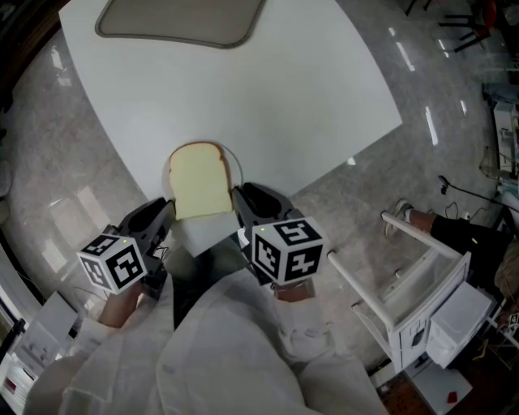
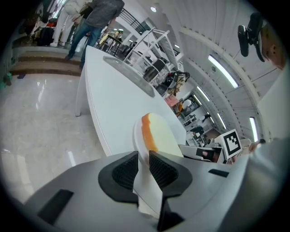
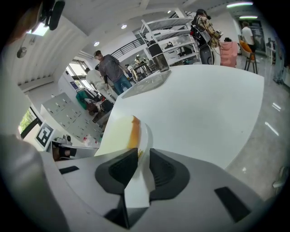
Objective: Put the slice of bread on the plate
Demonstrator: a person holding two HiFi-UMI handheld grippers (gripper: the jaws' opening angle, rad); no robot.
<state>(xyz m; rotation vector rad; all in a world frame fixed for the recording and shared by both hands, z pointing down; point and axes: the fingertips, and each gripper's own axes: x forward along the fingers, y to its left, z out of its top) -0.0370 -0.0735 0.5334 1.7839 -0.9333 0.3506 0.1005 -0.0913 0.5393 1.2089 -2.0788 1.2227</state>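
Head view: left gripper (image 1: pixel 165 212) and right gripper (image 1: pixel 242 197) jaws clamp the plate (image 1: pixel 237 167) rim (bread (image 1: pixel 199 180) aboard); if the 2 tilt unevenly, bread may slide off.

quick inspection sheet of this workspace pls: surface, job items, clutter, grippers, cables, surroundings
surface: white table, no spills seen
job's things: slice of bread lies on the white plate, at the table's near edge
clutter: flat tray at the table's far edge
grippers: left hand-held gripper and right hand-held gripper each shut on the plate's rim, one on each side
cables: thin cable on the floor at right
surroundings: glossy floor, white cart at right, a person standing beyond the table
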